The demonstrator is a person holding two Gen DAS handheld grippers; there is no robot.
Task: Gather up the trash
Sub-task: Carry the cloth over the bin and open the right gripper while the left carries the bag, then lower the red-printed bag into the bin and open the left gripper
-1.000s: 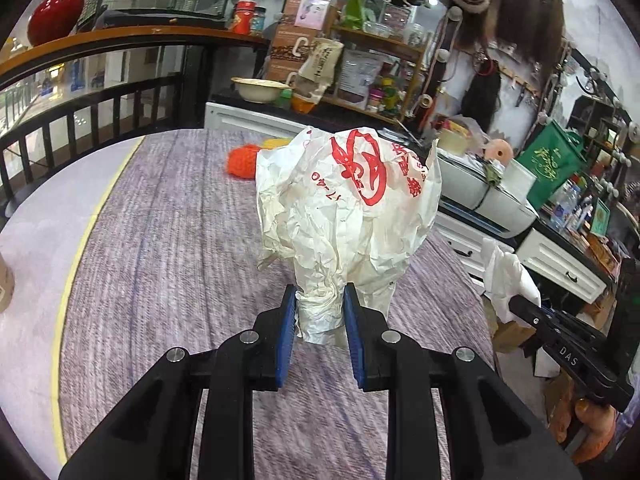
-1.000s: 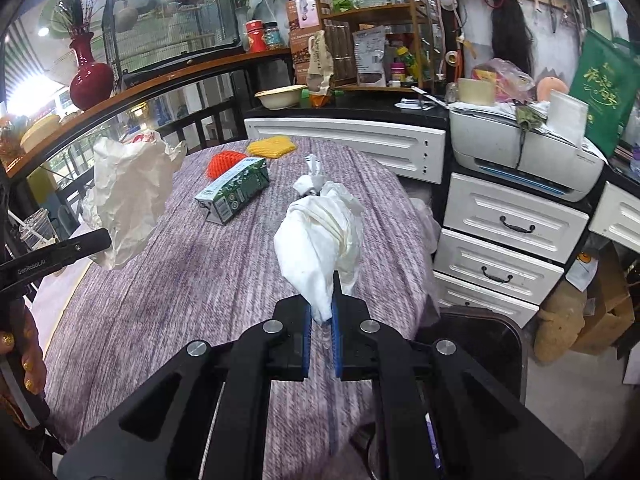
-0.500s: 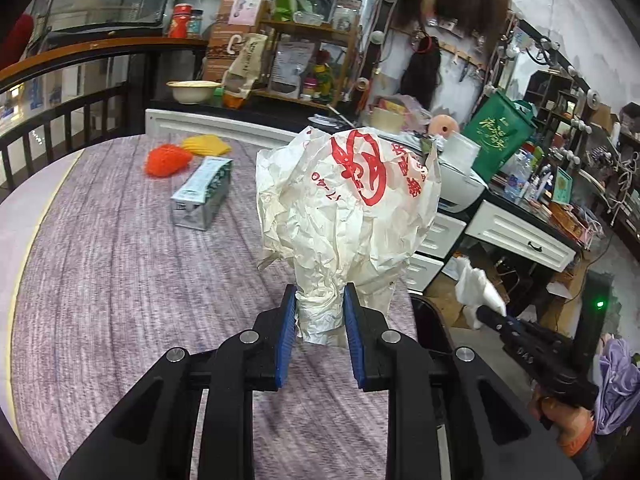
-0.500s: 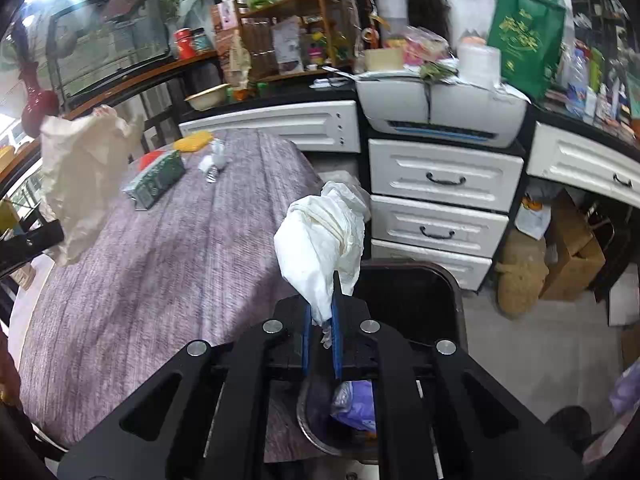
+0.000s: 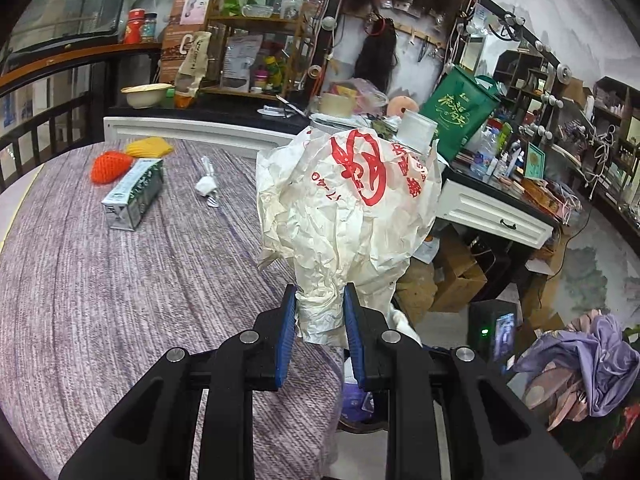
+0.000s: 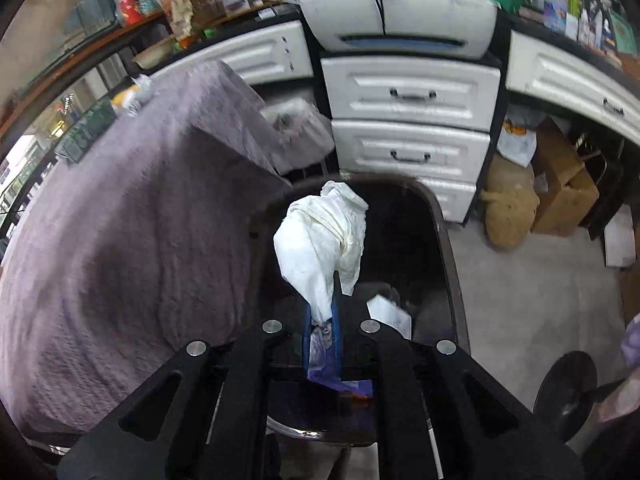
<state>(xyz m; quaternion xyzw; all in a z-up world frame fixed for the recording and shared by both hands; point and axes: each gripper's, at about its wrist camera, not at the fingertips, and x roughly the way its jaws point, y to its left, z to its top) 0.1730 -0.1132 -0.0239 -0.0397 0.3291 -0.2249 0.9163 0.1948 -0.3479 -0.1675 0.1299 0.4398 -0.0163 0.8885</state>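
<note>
My left gripper [image 5: 320, 308] is shut on the twisted neck of a crumpled white paper bag with red print [image 5: 348, 204], held up over the right edge of the purple-clothed table [image 5: 120, 280]. My right gripper [image 6: 322, 308] is shut on a wadded white tissue [image 6: 324, 244], which hangs over the open mouth of a dark trash bin [image 6: 448, 248] beside the table. White and purple scraps [image 6: 390, 312] lie inside the bin. On the table lie a green-and-white carton [image 5: 134, 194], a small white wad [image 5: 207, 186], and orange [image 5: 110, 166] and yellow [image 5: 149, 147] scrubbers.
White drawers [image 6: 412, 120] and a printer [image 6: 400, 20] stand just behind the bin. Cardboard boxes [image 6: 560, 184] and a brown sack [image 6: 508, 208] sit on the floor to the right. Shelves and a cluttered counter [image 5: 248, 60] back the table. A purple cloth [image 5: 588, 364] lies at the right.
The right gripper has swung off the table and sunk over the bin with the tissue. The left gripper has carried the paper bag rightward toward the table's edge. Both grips are unchanged.
</note>
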